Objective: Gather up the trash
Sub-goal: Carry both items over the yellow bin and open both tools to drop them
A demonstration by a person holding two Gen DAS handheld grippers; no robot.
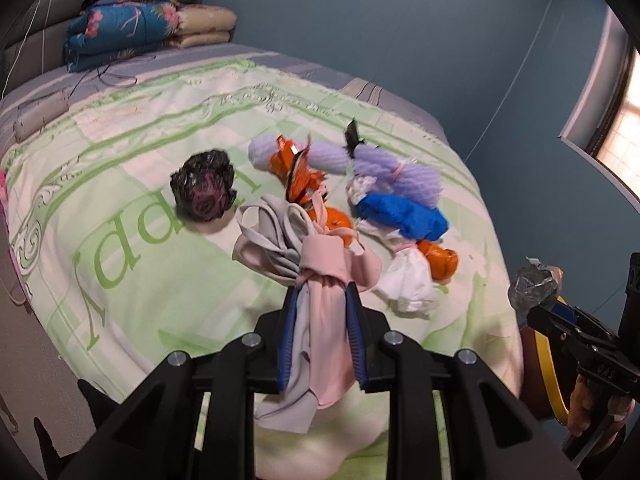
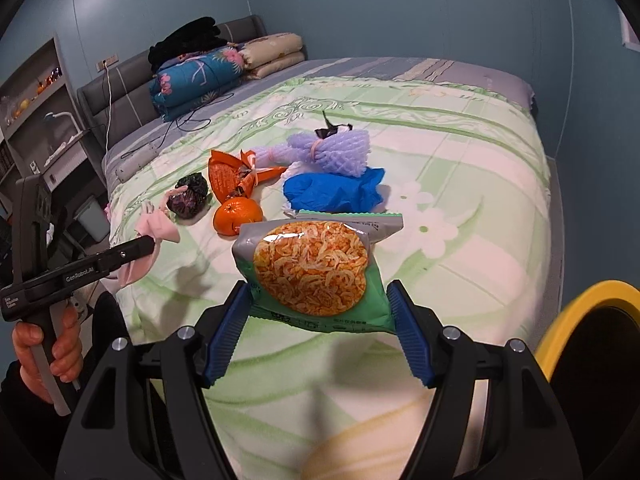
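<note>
Right wrist view: my right gripper (image 2: pixel 320 312) clamps the snack packet (image 2: pixel 316 270) crosswise; the yellow-rimmed bin (image 2: pixel 580 296) sits just right.

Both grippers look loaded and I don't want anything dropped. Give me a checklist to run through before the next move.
1. Left gripper clamped on pink-and-grey cloth scrap: ok.
2. Right gripper gripping snack packet by both edges: ok.
3. Both loads lifted clear of the bedspread: ok.
4. Yellow-rimmed bin beside right gripper: ok.
5. Room left in the bin: cannot tell.
6. Bed cleared: not ok; tangerine, blue bag, black bag remain.
</note>
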